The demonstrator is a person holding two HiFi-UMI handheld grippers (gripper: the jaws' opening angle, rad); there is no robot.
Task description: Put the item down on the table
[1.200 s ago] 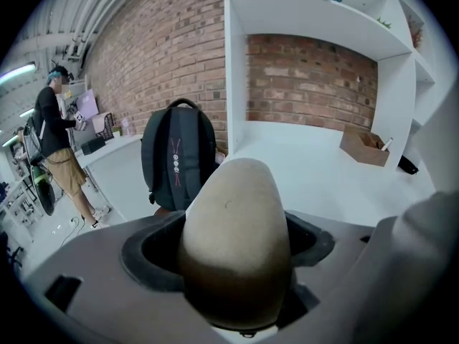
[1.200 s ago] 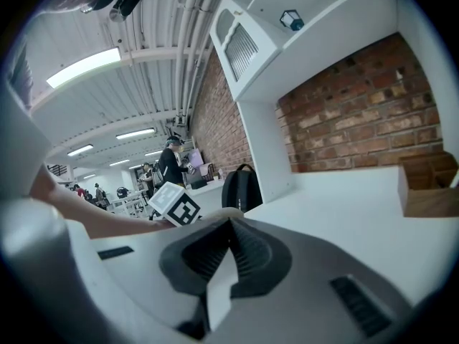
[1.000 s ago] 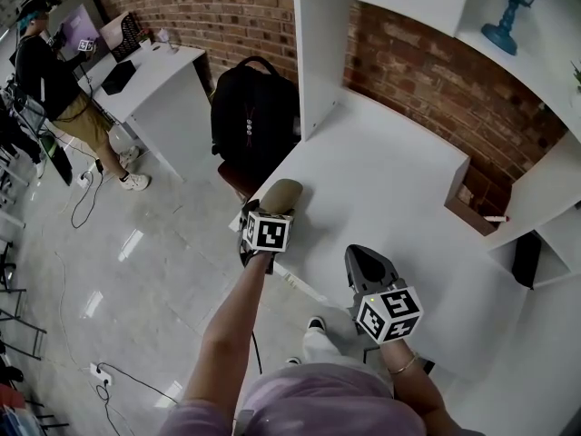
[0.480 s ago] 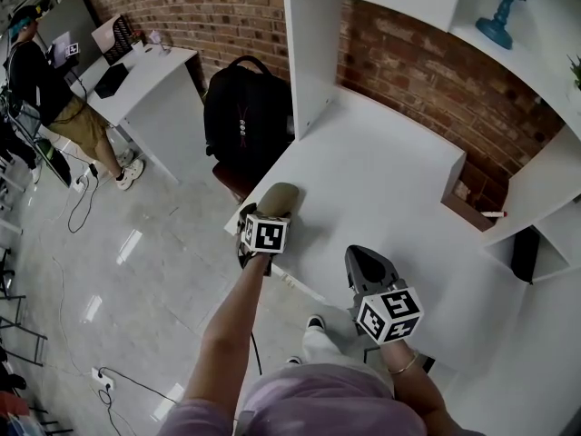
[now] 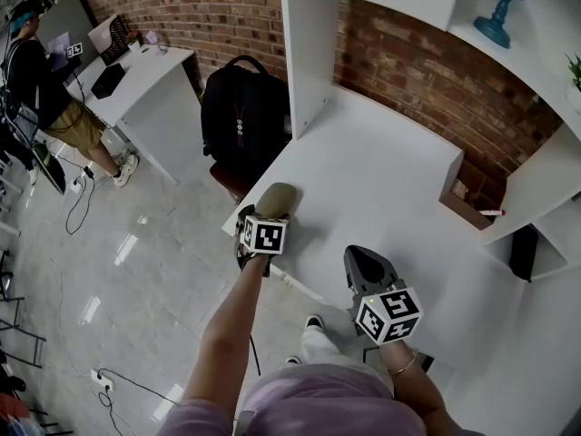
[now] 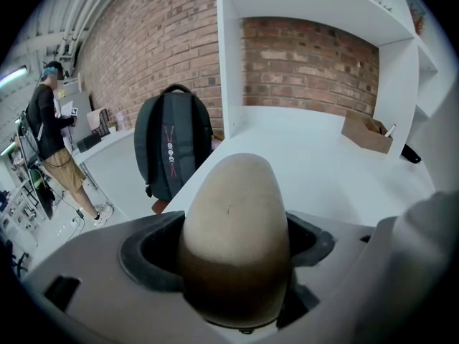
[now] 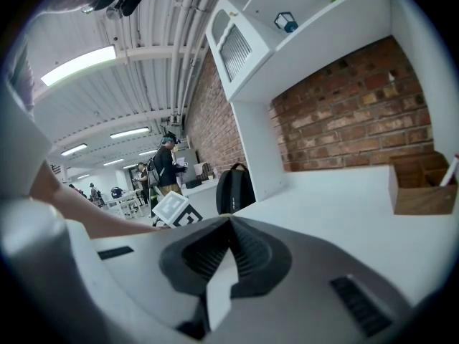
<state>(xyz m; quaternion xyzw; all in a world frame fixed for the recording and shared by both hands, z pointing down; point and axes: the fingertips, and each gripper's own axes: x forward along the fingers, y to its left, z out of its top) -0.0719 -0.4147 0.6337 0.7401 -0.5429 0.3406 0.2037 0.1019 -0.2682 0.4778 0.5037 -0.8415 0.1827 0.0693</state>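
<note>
A tan, egg-shaped item (image 5: 278,197) sticks out of my left gripper (image 5: 272,209), whose jaws are shut on its darker lower half. It hangs over the near left corner of the white table (image 5: 381,175); whether it touches the top is hidden. In the left gripper view the item (image 6: 235,221) fills the middle, clamped by the left gripper (image 6: 234,249). My right gripper (image 5: 367,267) hovers over the table's near edge, apart from the item. The right gripper view shows the right gripper (image 7: 228,253) shut with nothing in it.
A black backpack (image 5: 243,116) sits on a chair against the table's left side. A small cardboard box (image 5: 457,203) stands at the back right by the brick wall. White shelf walls (image 5: 304,53) flank the table. A person (image 5: 41,75) stands at a far desk.
Both grippers stay where they were, the left still shut on the item. The head view has shifted slightly and the far person has moved a little.
</note>
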